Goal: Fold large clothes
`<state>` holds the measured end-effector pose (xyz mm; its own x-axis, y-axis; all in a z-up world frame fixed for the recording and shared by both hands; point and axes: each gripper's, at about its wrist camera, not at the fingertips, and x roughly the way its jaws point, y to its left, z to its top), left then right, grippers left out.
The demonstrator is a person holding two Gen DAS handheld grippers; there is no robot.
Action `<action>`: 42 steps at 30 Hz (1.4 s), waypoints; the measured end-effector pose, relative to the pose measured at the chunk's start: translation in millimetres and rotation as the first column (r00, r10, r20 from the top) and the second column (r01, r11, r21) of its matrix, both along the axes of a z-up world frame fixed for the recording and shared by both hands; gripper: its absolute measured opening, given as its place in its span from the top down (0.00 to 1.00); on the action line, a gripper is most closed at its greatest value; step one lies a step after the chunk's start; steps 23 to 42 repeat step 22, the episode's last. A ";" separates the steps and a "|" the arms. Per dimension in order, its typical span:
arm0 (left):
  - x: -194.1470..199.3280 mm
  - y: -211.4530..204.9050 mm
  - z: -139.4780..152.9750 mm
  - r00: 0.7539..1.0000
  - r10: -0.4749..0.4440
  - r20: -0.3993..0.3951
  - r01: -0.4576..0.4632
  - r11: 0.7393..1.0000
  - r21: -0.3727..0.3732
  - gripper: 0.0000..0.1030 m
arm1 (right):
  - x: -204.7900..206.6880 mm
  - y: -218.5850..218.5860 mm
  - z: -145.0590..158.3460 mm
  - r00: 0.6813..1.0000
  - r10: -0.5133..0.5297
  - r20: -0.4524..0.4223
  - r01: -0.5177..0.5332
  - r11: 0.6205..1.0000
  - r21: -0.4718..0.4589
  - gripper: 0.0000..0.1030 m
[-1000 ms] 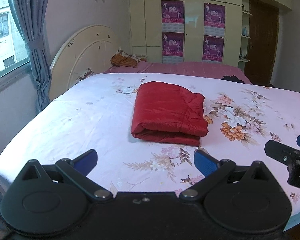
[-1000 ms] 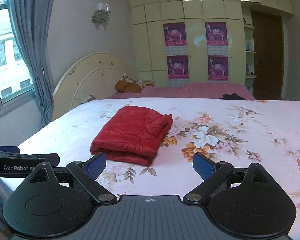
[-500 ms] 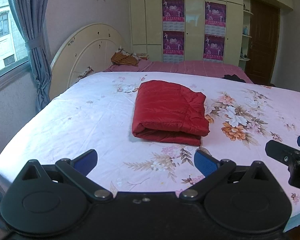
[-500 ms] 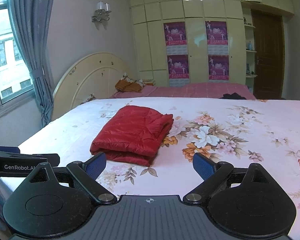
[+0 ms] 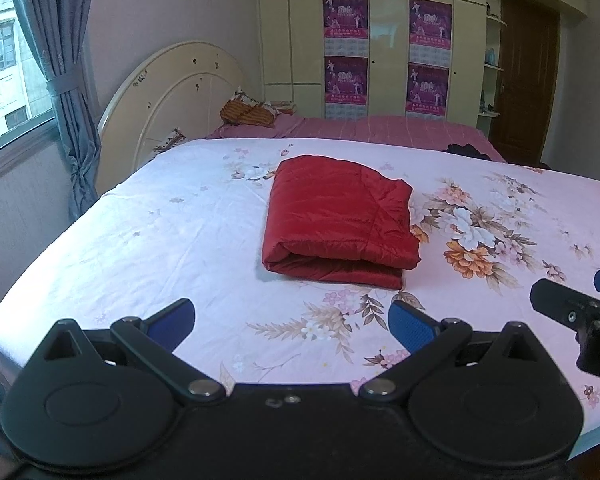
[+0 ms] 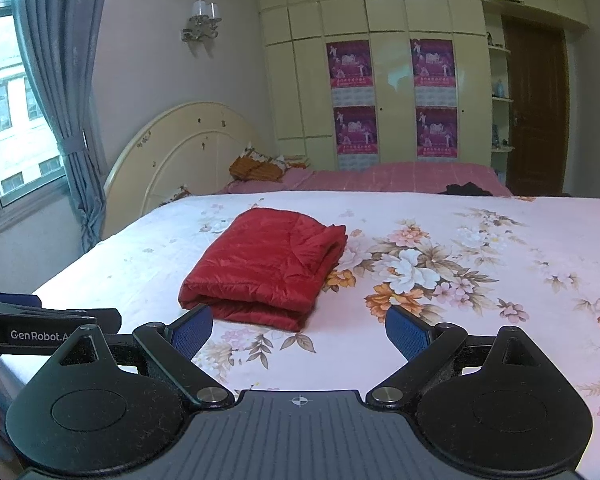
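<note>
A red quilted garment point(image 5: 340, 216) point(image 6: 264, 268) lies folded into a compact rectangle on the floral bedsheet point(image 5: 160, 240) point(image 6: 480, 248). My left gripper point(image 5: 292, 320) hovers over the bed's near edge, short of the garment, open with nothing between its blue pads. My right gripper point(image 6: 300, 330) is also open and empty, just in front of the garment's near fold. In the left wrist view the right gripper's tip shows at the right edge point(image 5: 572, 308); in the right wrist view the left gripper's body shows at the left edge point(image 6: 40, 320).
A cream headboard point(image 5: 172, 96) stands at the bed's left end, and a curtained window point(image 6: 52, 100) is on the left wall. A second bed with a pink cover point(image 6: 400, 178) and a patterned pillow point(image 6: 260, 166) lies behind. Wardrobes point(image 6: 380, 80) and a brown door point(image 6: 536, 112) line the far wall.
</note>
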<state>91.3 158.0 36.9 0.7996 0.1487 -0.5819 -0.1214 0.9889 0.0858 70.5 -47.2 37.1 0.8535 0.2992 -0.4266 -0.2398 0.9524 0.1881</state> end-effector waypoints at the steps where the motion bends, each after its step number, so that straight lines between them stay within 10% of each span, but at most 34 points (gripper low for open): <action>1: 1.1 0.1 -0.4 1.000 -0.001 -0.002 0.001 1.000 0.001 0.00 | 1.2 -0.1 0.0 1.000 0.001 -0.001 -0.001 1.000 0.001 0.10; 42: 58.7 -0.6 -13.5 0.996 -0.089 -0.011 0.088 0.995 -0.047 0.01 | 45.7 -8.8 -17.6 0.998 -0.030 -0.057 0.030 1.000 -0.003 0.10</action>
